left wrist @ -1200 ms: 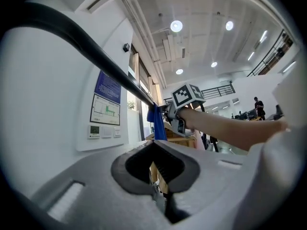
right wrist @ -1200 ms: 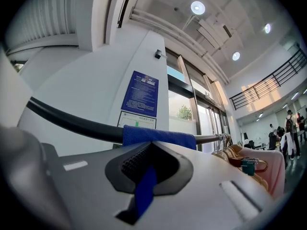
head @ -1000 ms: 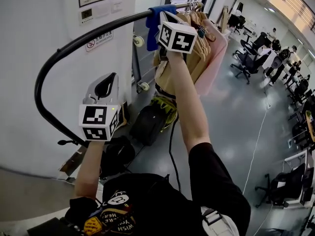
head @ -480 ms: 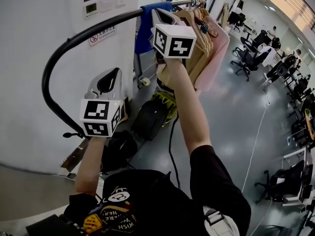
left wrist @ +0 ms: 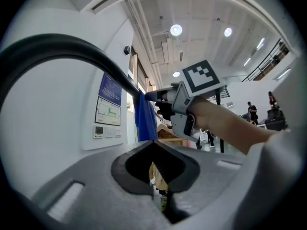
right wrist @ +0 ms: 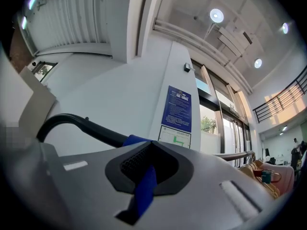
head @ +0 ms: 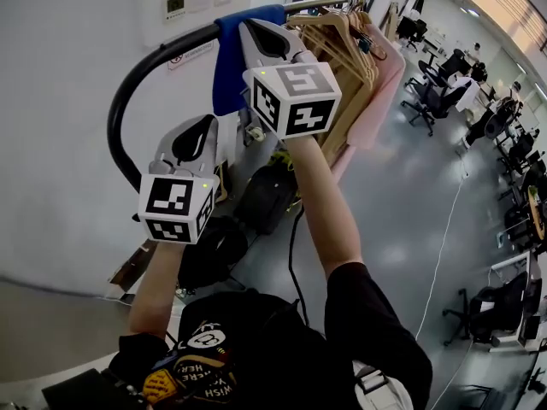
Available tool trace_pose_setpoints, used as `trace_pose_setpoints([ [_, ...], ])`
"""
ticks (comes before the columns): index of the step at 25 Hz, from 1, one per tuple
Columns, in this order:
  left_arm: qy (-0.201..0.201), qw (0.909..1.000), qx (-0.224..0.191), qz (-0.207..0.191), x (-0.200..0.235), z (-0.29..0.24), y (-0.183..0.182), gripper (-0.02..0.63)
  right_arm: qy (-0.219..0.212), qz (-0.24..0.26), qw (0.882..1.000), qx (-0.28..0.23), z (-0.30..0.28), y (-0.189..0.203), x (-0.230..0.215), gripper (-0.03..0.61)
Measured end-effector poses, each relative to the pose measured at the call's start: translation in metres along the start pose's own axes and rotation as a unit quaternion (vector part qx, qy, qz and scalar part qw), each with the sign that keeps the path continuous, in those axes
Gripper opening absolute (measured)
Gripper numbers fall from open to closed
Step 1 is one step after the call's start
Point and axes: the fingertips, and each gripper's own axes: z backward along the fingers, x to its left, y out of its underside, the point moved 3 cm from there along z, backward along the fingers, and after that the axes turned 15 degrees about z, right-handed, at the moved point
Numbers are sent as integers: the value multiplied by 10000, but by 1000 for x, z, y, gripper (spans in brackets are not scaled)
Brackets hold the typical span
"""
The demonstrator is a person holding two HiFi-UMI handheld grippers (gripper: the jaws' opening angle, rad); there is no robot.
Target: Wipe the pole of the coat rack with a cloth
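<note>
The coat rack's black pole (head: 141, 79) curves up from the lower left and becomes a metal rail (head: 320, 5) at the top. A blue cloth (head: 229, 58) hangs over the pole near the top of the bend. My right gripper (head: 256, 37) is shut on this cloth at the pole; in the right gripper view the cloth (right wrist: 144, 190) runs between the closed jaws with the pole (right wrist: 76, 123) just behind. My left gripper (head: 199, 133) is shut and empty, below the pole and left of the cloth. In the left gripper view, the pole (left wrist: 72, 51) arcs overhead toward the cloth (left wrist: 144, 119).
Wooden hangers (head: 338, 45) and a pink garment (head: 376, 75) crowd the rail right of the cloth. Bags (head: 265, 199) lie on the floor under the rack. A white wall (head: 68, 101) stands close behind the pole. Office chairs (head: 432, 101) are far right.
My right gripper has slid the blue cloth left and down along the pole, away from the hangers toward the bend. The left gripper has stayed shut and now sits closer to the pole.
</note>
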Motion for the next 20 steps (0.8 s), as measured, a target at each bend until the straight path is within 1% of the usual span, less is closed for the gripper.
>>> trace_pose_setpoints([
  [3, 96, 9999, -2, 79, 3, 9, -1, 2, -126, 88, 9998, -129, 4, -16, 23, 2],
  [5, 86, 9999, -35, 84, 7, 14, -4, 2, -177, 139, 9996, -170, 6, -23, 34, 2],
  [9, 9, 9997, -216, 84, 11, 26, -13, 2, -317, 126, 9991, -269, 12, -33, 54, 2],
  [12, 21, 9994, -320, 97, 12, 30, -18, 2, -407, 102, 9984, -366, 14, -39, 65, 2],
  [16, 8, 9993, -346, 105, 16, 27, -20, 2, -455, 59, 9981, -424, 10, -37, 63, 2],
  [20, -5, 9993, -352, 86, 16, 23, -20, 2, -406, -21, 9984, -389, 7, -30, 48, 2],
])
